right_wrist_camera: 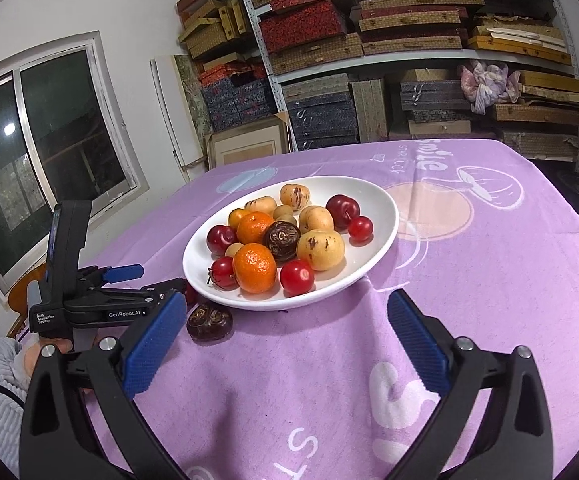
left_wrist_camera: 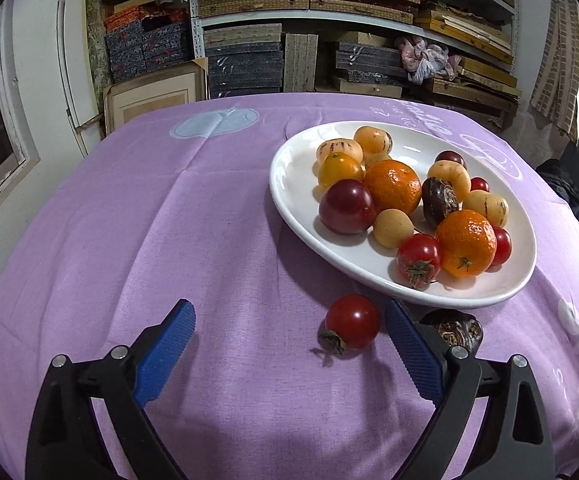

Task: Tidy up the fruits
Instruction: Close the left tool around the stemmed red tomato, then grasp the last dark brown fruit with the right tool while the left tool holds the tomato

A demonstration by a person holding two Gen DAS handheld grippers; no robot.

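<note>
— Where was the fruit?

— Mostly heaped on the white plate, on the bench's purple cloth. One red tomato lay on the cloth just beside the plate's near rim, and a dark brown fruit sat near it.

— And the claws?

— The left claw was spread wide, the tomato between its fingers, untouched. The right claw was released too, gripping nothing, short of the plate.
</note>
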